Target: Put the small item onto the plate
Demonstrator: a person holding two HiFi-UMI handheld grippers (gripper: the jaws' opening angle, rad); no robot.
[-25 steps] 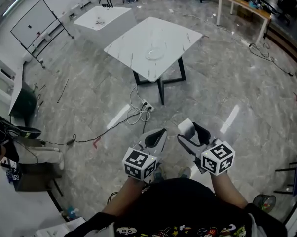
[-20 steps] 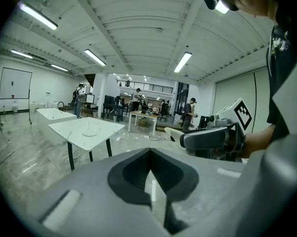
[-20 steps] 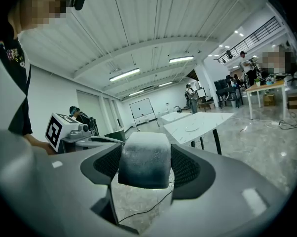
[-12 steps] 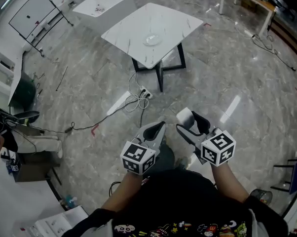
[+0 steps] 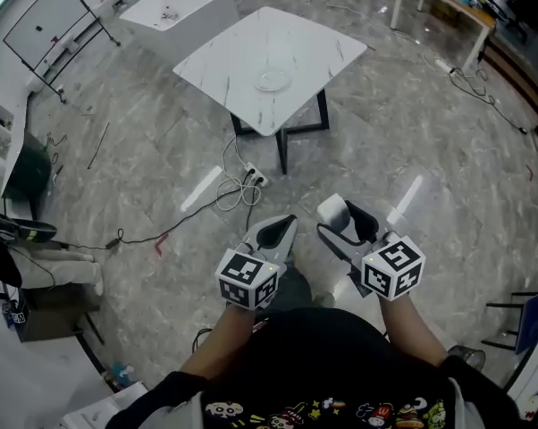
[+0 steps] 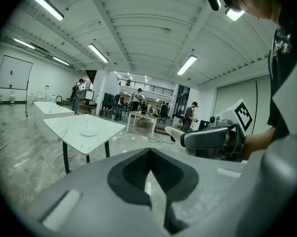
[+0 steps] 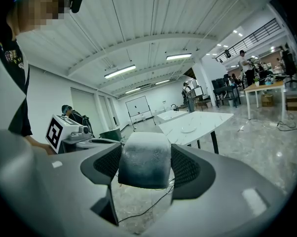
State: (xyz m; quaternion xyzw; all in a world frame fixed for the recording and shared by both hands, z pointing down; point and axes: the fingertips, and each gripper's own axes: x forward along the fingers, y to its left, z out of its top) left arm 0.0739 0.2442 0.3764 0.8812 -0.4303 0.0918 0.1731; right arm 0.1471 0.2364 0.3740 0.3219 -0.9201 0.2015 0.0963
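Stone floor (image 5: 412, 132); table (image 5: 305, 52) with plate (image 5: 272, 80), upper centre, nearer now, approach under way; right gripper (image 5: 343, 224) clamped on pale block (image 5: 332, 209), left gripper (image 5: 282, 231) closed, empty.

The left hand-held gripper (image 5: 278, 232) is pale grey with black pads (image 6: 129, 176) and black-and-white square markers. The right hand-held gripper (image 5: 343, 220) wears the same grey, black and marker pattern. In the right gripper view its pads (image 7: 186, 170) show a fine black mesh, and the small item (image 7: 144, 158) is frosty white on top, shading to dark blue-grey lower down. The table (image 5: 318, 43) is white marble with thin dark veins, and the plate (image 5: 272, 80) is whitish. The floor (image 5: 430, 141) is grey and marbled. The person's shirt (image 5: 314, 356) is black with a bright cartoon print
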